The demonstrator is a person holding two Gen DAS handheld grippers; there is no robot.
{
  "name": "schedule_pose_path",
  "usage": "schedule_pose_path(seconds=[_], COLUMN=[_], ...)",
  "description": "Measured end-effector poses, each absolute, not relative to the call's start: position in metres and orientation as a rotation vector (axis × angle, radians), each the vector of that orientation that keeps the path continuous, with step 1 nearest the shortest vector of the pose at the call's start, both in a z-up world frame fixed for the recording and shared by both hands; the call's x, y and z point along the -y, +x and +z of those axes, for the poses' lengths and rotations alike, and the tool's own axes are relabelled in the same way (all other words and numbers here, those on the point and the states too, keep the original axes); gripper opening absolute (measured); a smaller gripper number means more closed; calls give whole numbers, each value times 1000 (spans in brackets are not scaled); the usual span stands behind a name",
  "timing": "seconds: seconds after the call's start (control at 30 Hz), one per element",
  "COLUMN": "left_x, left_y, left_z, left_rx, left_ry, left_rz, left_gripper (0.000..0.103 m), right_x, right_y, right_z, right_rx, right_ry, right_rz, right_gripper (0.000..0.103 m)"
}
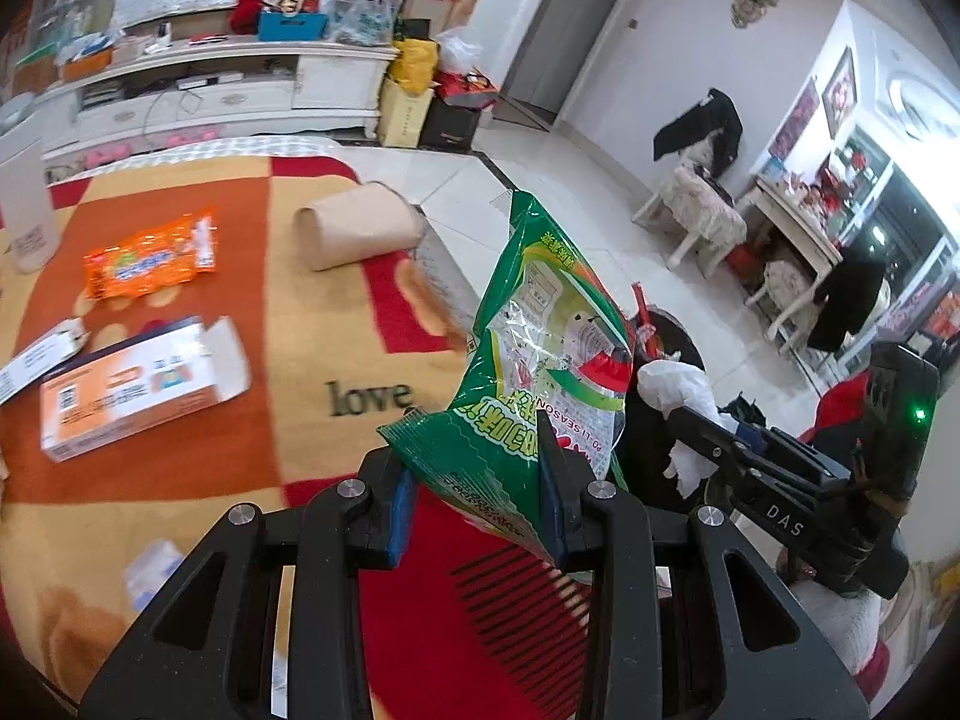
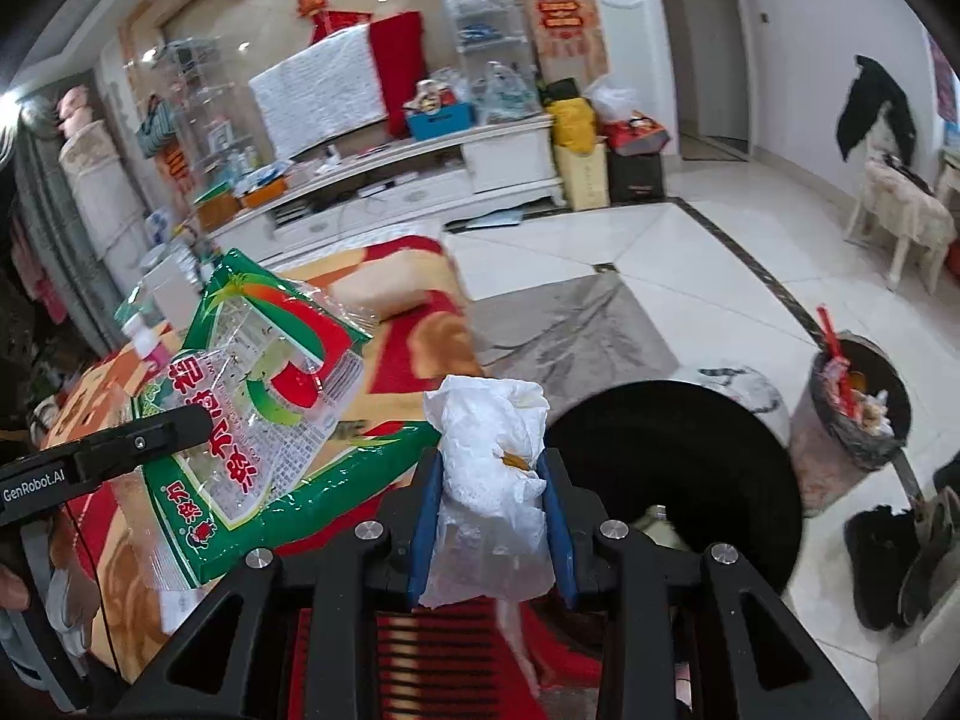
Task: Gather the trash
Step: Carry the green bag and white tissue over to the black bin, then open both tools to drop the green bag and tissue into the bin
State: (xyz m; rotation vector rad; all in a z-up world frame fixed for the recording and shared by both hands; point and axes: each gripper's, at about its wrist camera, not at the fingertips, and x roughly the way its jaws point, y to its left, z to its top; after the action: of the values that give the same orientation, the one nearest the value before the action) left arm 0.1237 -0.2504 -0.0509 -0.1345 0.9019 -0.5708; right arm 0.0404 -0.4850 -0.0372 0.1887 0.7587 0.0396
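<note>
My left gripper [image 1: 480,510] is shut on a green snack bag [image 1: 540,360] and holds it up over the table's right edge. The bag also shows in the right wrist view [image 2: 264,420]. My right gripper [image 2: 489,516] is shut on a crumpled white tissue [image 2: 489,450], held above a round black bin [image 2: 678,468] beside the table. The tissue and right gripper show in the left wrist view [image 1: 678,396]. On the blanket-covered table [image 1: 300,324] lie an orange wrapper [image 1: 150,255], an opened orange and white box [image 1: 138,396] and a tipped brown paper cup [image 1: 360,228].
A second bin lined with a bag [image 2: 858,408] full of trash stands on the tiled floor to the right. A white TV cabinet [image 1: 210,90] stands behind the table. Chairs [image 1: 702,210] and a side table stand at the far right. Shoes [image 2: 900,552] lie near the bin.
</note>
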Motion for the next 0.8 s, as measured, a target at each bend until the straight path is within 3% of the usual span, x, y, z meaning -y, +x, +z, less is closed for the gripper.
schedule_pose_path(seconds=[0.8], left_x=[358], left_y=[145], left_z=[-107], left_rx=[-1011], left_ry=[-35], left_rz=[-584], left_gripper=[32], right_x=[553], right_y=[44], right_z=[-82], right_rx=[-850], right_ry=[266], right_rz=[-119], right_gripper=[31])
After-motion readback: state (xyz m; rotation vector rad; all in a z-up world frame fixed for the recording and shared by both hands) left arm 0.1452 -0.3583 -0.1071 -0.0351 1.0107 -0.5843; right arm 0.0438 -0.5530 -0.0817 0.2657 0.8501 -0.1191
